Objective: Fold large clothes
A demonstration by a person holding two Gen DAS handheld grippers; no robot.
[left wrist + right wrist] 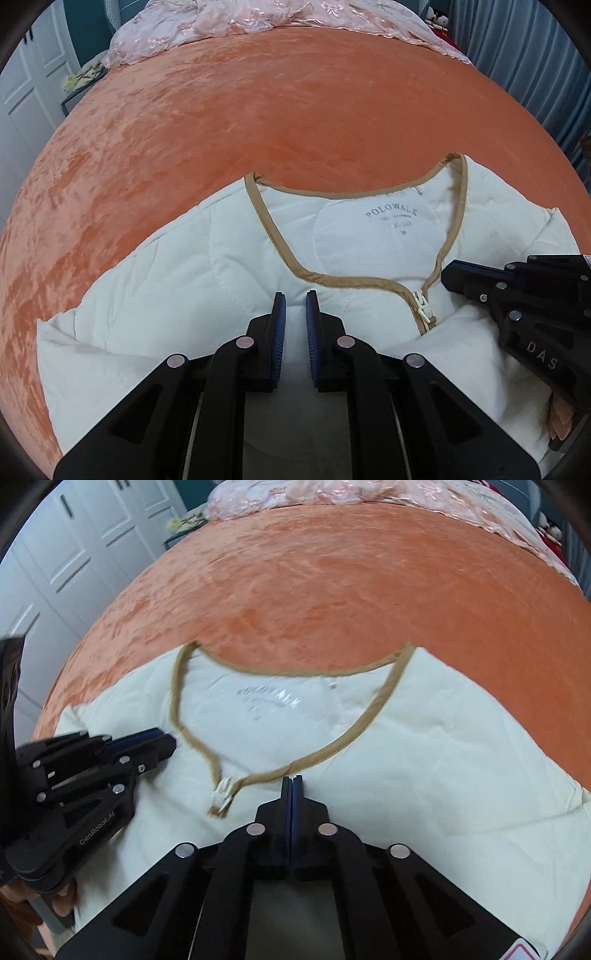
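— Starting at the left: what lies there?

— White wardrobe doors [74,546] stand at the far left, beside the bed [258,110] with its orange velvet cover. A pink embroidered quilt [229,18] is bunched at the bed's far end.

— And the garment?

— A cream quilted jacket [184,288] lies flat on the near part of the bed, neck opening facing away, tan trim [273,236] running round the collar. A printed label [391,218] shows inside the back of the neck, and the zipper pull [423,306] sits at the bottom of the V.

— How is the left gripper [295,299]?

— It hovers over the jacket's left chest panel, its blue-padded fingers [279,317] a narrow gap apart, with nothing between them.

— And the right gripper [291,781]?

— Its fingers are pressed together, tips right at the tan trim just right of the zipper. Whether they pinch any fabric, I cannot tell; that view is blurred.

— Further right?

— Blue curtains [535,74] hang beyond the bed.
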